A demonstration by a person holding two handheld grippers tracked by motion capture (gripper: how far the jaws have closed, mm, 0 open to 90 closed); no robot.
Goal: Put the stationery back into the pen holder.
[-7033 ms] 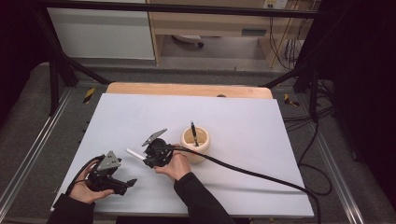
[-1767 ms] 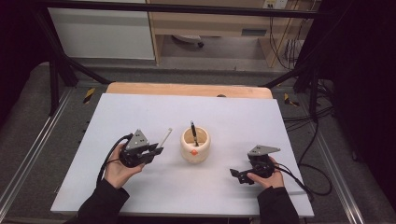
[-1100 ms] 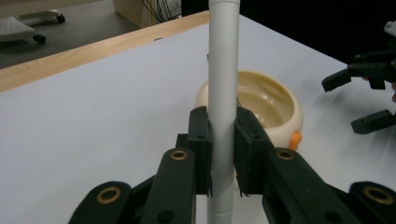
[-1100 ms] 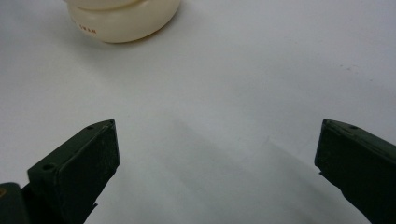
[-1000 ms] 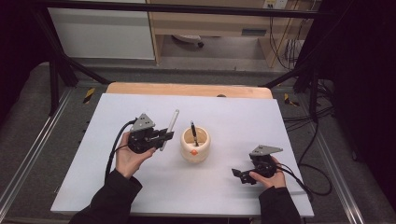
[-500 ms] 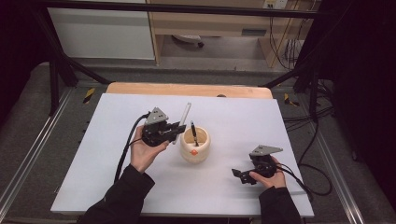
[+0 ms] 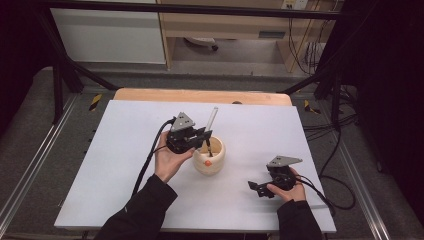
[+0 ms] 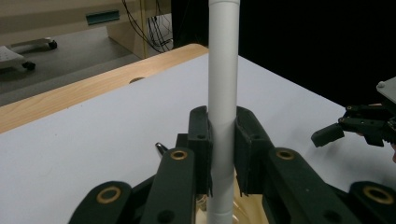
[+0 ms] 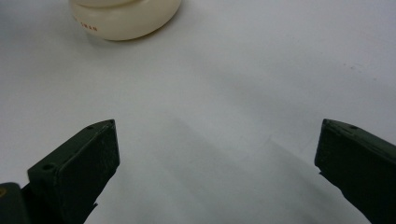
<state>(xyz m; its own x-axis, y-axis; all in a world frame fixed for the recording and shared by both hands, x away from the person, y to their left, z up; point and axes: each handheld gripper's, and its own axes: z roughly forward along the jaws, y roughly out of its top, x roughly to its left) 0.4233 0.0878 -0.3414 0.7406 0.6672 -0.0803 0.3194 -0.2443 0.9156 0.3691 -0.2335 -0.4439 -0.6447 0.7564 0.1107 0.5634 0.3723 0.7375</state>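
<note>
Between the left gripper's (image 8: 222, 154) jaws stands a clamped white tube (image 8: 223, 93), cup (image 7: 209, 156) just below; right gripper (image 9: 217, 154) gapes wide.

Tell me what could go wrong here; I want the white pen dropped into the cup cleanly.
The left gripper holds the white pen at the cream cup, where a black pen already stands: they may clash. The light cup could tip if nudged. The right gripper rests open, apart from the cup, not steadying it.

Bright tabletop, dark surroundings, soft focus.
</note>
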